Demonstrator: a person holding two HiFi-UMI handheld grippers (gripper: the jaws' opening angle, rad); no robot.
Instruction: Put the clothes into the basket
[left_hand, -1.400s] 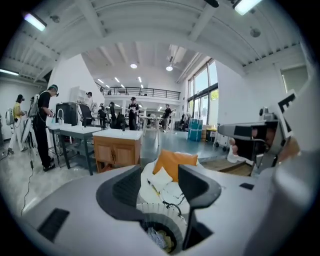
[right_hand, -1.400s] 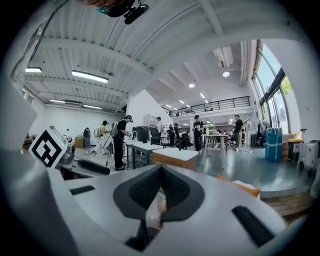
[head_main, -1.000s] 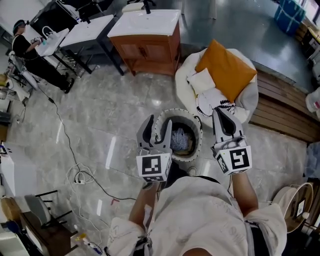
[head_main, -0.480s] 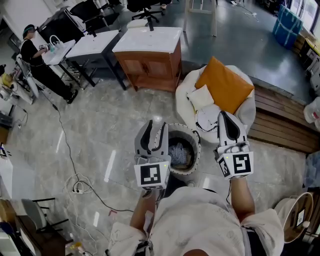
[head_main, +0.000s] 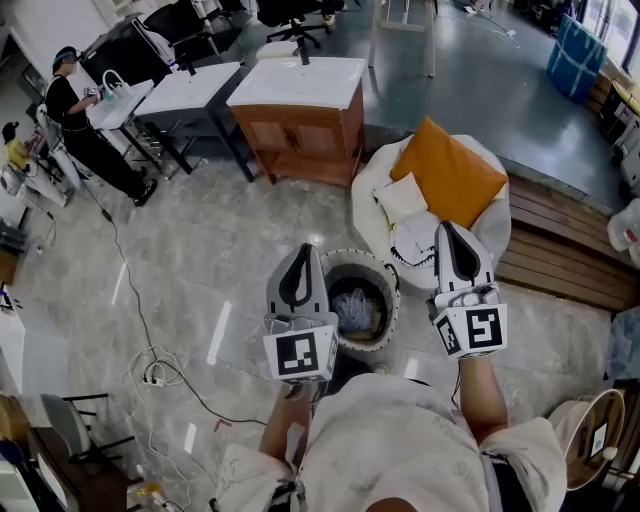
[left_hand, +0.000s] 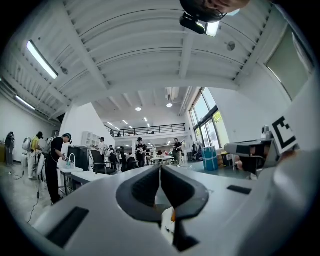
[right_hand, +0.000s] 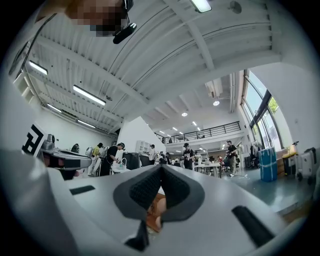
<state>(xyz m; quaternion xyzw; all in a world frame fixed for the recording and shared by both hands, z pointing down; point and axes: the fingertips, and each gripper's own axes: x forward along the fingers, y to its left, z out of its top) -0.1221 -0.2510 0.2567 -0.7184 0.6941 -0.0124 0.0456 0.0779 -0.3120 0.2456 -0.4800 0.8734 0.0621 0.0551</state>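
Note:
A round woven basket (head_main: 392, 296) stands on the marble floor in front of me, and a bluish-white bundle of clothes (head_main: 350, 305) lies inside it. A white garment with dark trim (head_main: 414, 240) lies on the white beanbag (head_main: 372, 180) behind the basket. My left gripper (head_main: 303, 253) hovers over the basket's left rim. Its jaws are shut and empty (left_hand: 160, 168). My right gripper (head_main: 450, 232) is held level over the beanbag's front edge, to the right of the basket. It is also shut with nothing in it (right_hand: 160, 169).
An orange cushion (head_main: 452, 170) and a small white cushion (head_main: 402, 195) rest on the beanbag. A wooden cabinet (head_main: 300, 135) with a white top stands behind. A wooden platform (head_main: 565, 245) is at right. A cable (head_main: 150, 345) runs across the floor at left, where a person (head_main: 75, 115) works at tables.
The left gripper's jaws, wide open over the basket rim a second ago, have closed on nothing. Both grippers have risen a little.

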